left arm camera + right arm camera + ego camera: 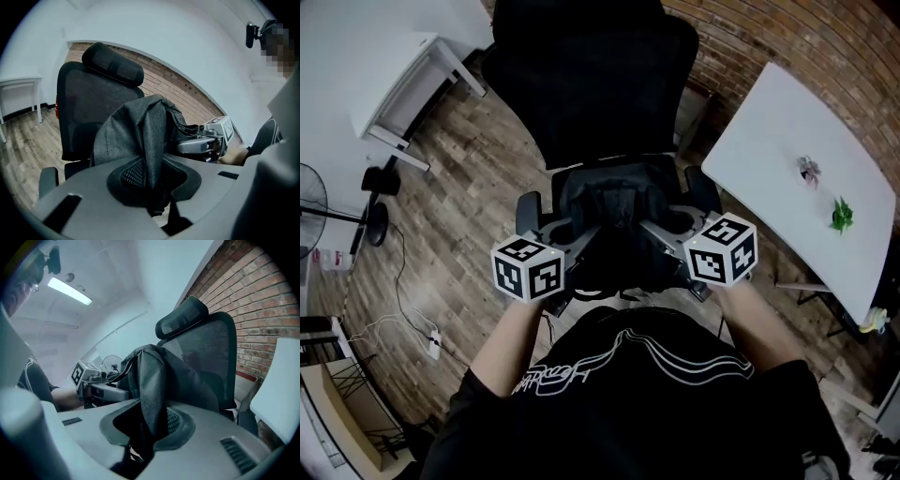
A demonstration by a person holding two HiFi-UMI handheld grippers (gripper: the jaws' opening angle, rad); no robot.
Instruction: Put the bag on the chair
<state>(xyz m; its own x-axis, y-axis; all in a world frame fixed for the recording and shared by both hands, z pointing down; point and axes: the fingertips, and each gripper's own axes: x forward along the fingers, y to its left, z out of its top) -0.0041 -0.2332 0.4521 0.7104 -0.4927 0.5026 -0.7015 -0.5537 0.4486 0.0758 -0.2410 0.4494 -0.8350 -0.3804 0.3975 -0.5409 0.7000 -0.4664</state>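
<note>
A dark grey bag hangs between both grippers, just in front of a black mesh office chair. My left gripper is shut on a fold of the bag's left side. My right gripper is shut on a fold of the bag's right side. The bag sits at or just above the chair's seat; whether it rests on it I cannot tell. Each gripper view shows the other gripper beyond the bag, the right gripper and the left gripper. The chair's backrest and headrest rise behind the bag.
A white table with a small green plant stands to the right, close to the chair. A white desk is at the far left. A fan and cables lie on the wooden floor at left. A brick wall runs behind.
</note>
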